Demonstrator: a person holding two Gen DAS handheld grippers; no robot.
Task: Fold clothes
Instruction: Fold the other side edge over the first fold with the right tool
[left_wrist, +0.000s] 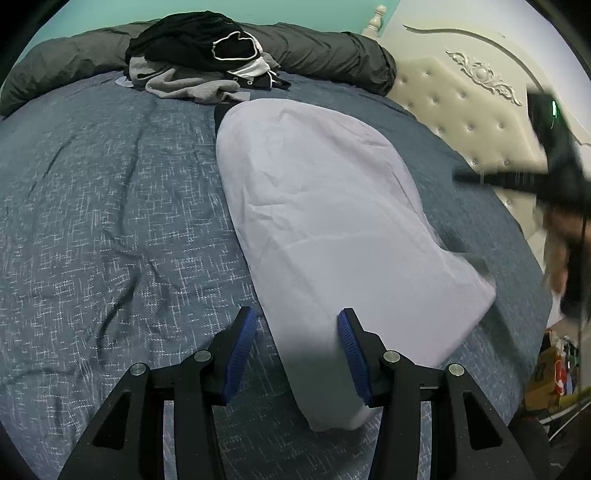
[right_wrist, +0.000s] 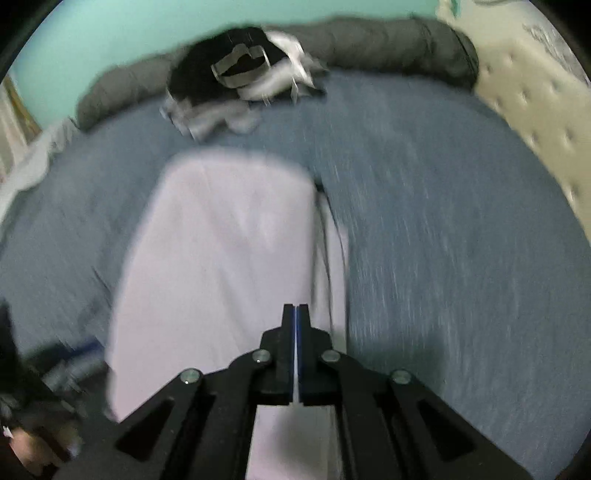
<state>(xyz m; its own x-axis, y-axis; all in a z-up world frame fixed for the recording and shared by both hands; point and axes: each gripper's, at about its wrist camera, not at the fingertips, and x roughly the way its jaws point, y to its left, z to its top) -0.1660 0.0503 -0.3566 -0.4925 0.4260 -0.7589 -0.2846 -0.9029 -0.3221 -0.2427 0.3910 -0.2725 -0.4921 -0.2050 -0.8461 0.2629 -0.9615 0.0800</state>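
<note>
We see two grippers | left gripper (left_wrist: 297, 325) half open over the near edge of one pale lilac folded garment (left_wrist: 325, 221) on the blue bedspread (left_wrist: 110, 221) | right gripper (right_wrist: 296, 314) fully closed, gripping nothing we can make out | beyond, one heap of unfolded clothes (left_wrist: 199, 59)

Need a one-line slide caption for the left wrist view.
Open left gripper straddling the near edge of a folded white garment on a blue bedspread, clothes pile behind.

Pale lilac folded garment (left_wrist: 325, 221); blue bedspread (left_wrist: 110, 221) flecked with white crosshatch; black and grey clothes pile (left_wrist: 199, 59); cream tufted headboard (left_wrist: 461, 110); mint-green wall (right_wrist: 147, 37).
</note>
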